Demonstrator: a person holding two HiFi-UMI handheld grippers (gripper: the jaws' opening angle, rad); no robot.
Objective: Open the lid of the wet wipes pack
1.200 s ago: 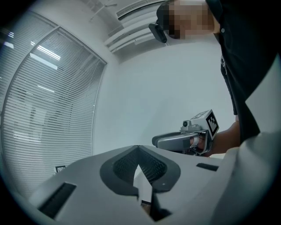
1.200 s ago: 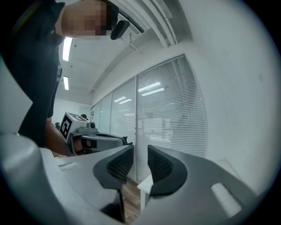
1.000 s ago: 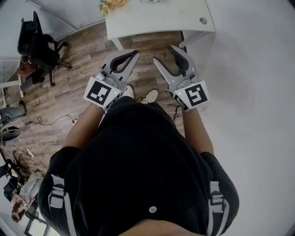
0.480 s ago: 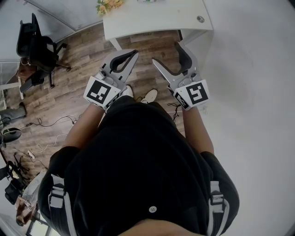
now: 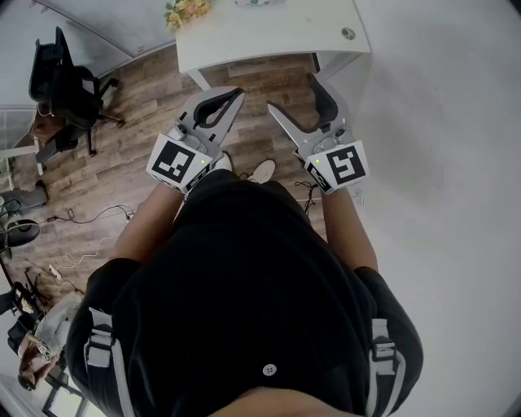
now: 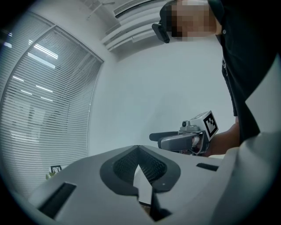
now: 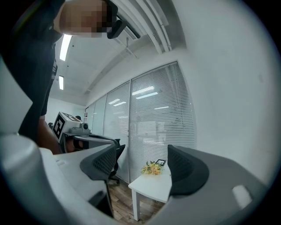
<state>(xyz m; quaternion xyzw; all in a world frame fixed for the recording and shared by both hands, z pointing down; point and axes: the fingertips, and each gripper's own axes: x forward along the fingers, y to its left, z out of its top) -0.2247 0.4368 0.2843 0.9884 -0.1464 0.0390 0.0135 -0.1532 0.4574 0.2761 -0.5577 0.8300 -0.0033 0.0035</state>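
My left gripper (image 5: 238,92) is pressed together on nothing, while my right gripper (image 5: 291,91) has just been opening and stands spread and empty. Both point toward the white table (image 5: 269,37), short of its near edge. A pale item (image 5: 260,2) lies at its far edge, well apart from both; I cannot tell if it is the wipes pack.

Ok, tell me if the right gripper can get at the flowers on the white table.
Probably not yet. The right gripper, its jaws just opened with nothing between them, is held short of the white table, and the flowers sit at its far corner. Nothing blocks the way.
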